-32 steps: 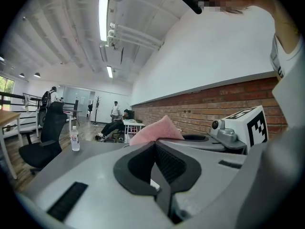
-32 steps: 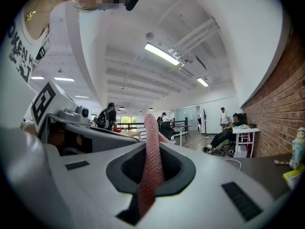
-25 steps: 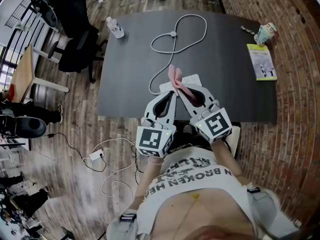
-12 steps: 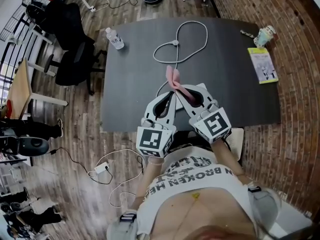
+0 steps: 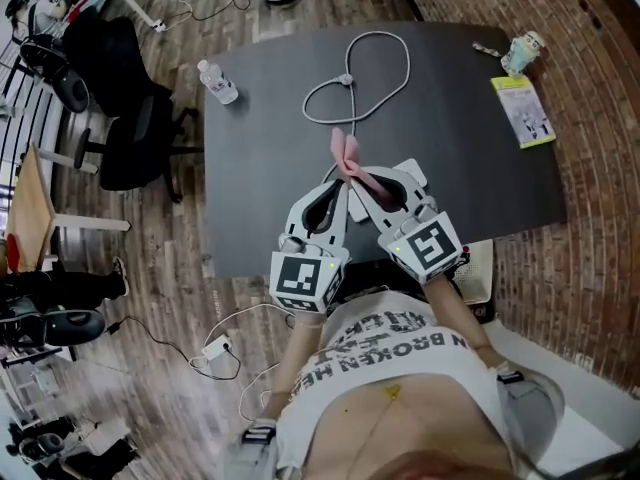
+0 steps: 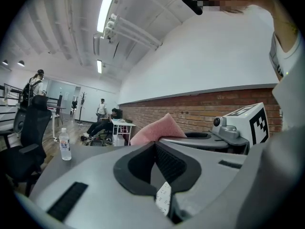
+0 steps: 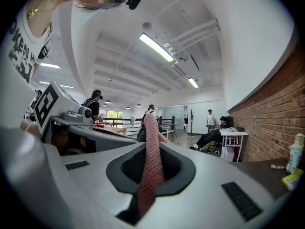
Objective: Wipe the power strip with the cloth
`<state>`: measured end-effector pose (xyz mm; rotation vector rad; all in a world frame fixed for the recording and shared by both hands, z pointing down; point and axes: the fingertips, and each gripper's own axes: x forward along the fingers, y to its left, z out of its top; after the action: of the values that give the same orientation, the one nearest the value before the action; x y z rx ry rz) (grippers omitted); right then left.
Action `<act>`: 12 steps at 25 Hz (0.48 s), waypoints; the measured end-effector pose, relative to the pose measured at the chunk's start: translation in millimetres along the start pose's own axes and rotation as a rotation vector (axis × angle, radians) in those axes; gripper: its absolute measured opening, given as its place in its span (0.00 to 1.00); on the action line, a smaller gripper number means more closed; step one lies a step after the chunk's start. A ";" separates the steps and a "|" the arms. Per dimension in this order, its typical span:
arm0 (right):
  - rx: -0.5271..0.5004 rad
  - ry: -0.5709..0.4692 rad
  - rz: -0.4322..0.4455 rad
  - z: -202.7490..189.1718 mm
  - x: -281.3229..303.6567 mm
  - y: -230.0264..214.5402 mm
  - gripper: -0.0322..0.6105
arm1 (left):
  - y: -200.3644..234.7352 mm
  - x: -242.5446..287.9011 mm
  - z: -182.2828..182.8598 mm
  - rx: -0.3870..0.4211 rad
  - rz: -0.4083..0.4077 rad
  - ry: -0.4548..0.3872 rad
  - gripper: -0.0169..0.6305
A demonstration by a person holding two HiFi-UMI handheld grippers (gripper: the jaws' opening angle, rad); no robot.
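Pressing the cloth [image 5: 343, 152], clamped in your right hand-held gripper [image 5: 352, 176], flat along the power strip [image 5: 411, 172] on the counter [image 5: 260, 118] beneath it should wipe best; your left hand-held gripper [image 5: 343, 190] is closed, empty.

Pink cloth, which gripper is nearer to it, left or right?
Right. The right gripper is shut on the pink cloth, which sticks out past its jaws. The left gripper, shut with no cloth in it, points close alongside.
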<state>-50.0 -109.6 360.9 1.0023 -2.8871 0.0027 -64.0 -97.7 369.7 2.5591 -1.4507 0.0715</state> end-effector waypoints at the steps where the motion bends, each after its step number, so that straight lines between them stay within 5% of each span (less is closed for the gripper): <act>1: 0.000 0.006 -0.006 -2.0 0.1 -1.3 0.08 | 1.4 0.2 -0.9 -0.001 -0.002 0.001 0.04; 12: -0.010 0.026 0.012 -7.4 4.2 -13.3 0.08 | 11.0 6.6 -5.0 -0.007 0.040 -0.005 0.04</act>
<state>-44.4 -122.5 368.2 0.9755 -2.8673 0.0018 -69.8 -107.8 377.1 2.5263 -1.5015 0.0655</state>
